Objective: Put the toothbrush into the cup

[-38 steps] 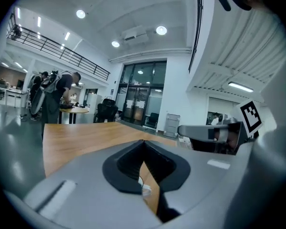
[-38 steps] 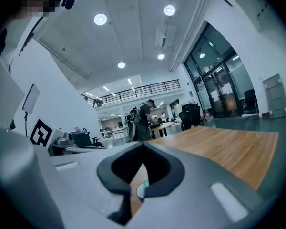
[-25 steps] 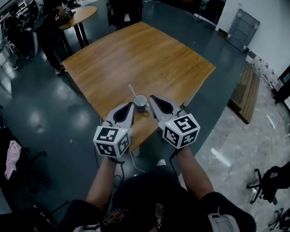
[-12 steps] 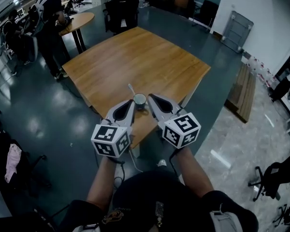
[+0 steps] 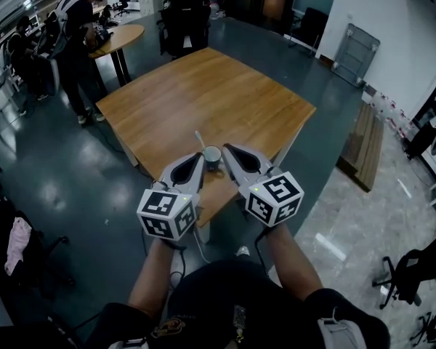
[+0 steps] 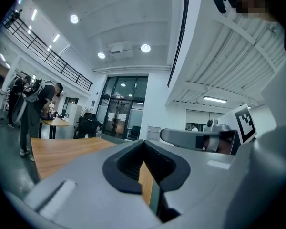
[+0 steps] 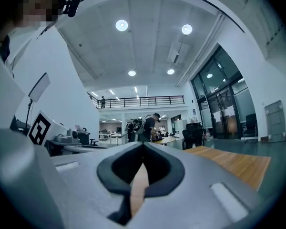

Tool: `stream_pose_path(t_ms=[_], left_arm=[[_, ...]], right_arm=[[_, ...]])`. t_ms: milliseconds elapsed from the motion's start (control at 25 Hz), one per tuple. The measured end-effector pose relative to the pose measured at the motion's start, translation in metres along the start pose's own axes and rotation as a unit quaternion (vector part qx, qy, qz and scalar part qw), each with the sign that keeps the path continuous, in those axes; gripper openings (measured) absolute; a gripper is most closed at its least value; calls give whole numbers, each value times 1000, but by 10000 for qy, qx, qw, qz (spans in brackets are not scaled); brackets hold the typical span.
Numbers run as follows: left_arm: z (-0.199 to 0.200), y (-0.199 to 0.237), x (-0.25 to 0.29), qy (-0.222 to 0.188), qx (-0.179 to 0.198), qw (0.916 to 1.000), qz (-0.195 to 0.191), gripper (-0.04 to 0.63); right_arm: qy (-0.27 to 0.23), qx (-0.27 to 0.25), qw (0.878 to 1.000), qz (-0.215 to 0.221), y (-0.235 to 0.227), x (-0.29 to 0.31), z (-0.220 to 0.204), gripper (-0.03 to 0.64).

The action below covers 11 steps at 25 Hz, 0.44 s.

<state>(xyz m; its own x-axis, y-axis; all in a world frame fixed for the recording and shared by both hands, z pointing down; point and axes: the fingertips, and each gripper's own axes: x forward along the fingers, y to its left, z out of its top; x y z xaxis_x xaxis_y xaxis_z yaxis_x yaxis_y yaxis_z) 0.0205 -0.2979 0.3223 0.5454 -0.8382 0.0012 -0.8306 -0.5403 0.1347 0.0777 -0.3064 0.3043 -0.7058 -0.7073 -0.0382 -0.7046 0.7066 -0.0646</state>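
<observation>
A small pale cup (image 5: 212, 157) stands near the front edge of the wooden table (image 5: 203, 100). The white toothbrush (image 5: 198, 138) sticks out of it, leaning up and to the left. My left gripper (image 5: 200, 158) is just left of the cup and my right gripper (image 5: 226, 149) just right of it, both pointing level across the table. In the left gripper view the left gripper (image 6: 144, 142) is shut with nothing in it. The right gripper (image 7: 143, 144) in its own view is likewise shut and empty. Neither gripper view shows the cup.
People stand by a round table (image 5: 120, 33) at the far left. A black chair (image 5: 185, 20) sits beyond the table. Wooden boards (image 5: 367, 144) lie on the floor at the right, and an office chair (image 5: 414, 275) stands at the lower right.
Both grippers have risen a little together, staying on either side of the cup. The cup and toothbrush have kept their place.
</observation>
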Motion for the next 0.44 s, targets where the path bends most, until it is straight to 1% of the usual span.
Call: stream_pose_path(t_ms=[440], left_arm=[[2,0,2,5,18,10000,-54,8]], right_arm=[[-22,-20,10000,24,3,4,2,3]])
